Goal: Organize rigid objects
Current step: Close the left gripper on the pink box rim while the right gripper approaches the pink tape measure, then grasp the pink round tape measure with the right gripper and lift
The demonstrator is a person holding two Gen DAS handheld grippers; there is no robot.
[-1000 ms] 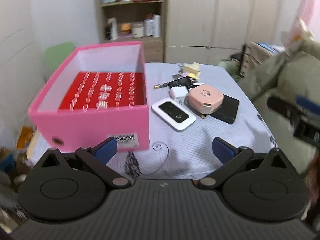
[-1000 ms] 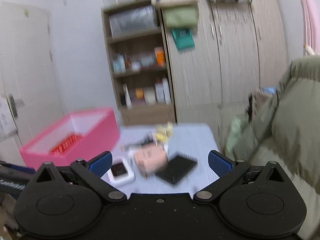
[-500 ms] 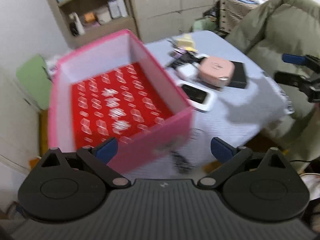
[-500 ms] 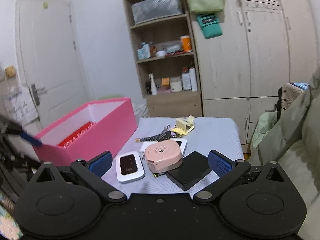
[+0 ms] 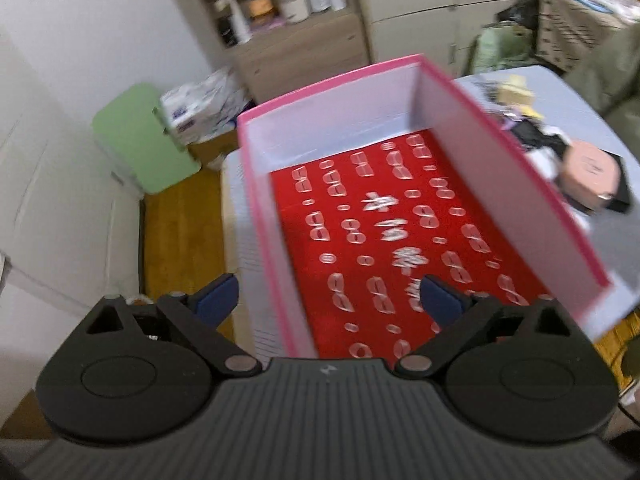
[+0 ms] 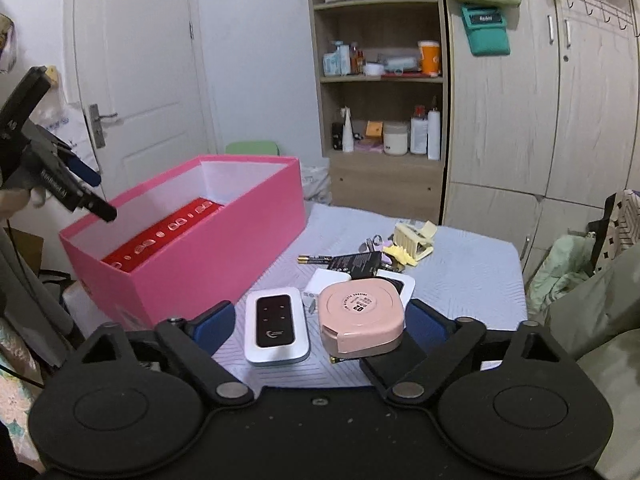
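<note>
Rigid small objects lie together on the tabletop point(image 6: 472, 276), which has a pale blue-grey cloth: a white rectangular pocket router with a black face point(image 6: 277, 327), a round-cornered pink plastic case point(image 6: 360, 316), a flat black box point(image 5: 618, 190) under it, and batteries, keys and a yellow clip behind. Beside them stands the open pink cardboard box with a red patterned bottom point(image 6: 192, 240), with nothing put inside yet. My right gripper point(image 6: 318, 320) frames the router and pink case; its jaws are closing but touch nothing. My left gripper point(image 5: 326, 298) hangs over the box's near corner, jaws also closing, with only the box wall between them. I judge sorting is just beginning; next I must lower onto one item and pinch it. Around are a wooden shelf, wardrobe and white door.
</note>
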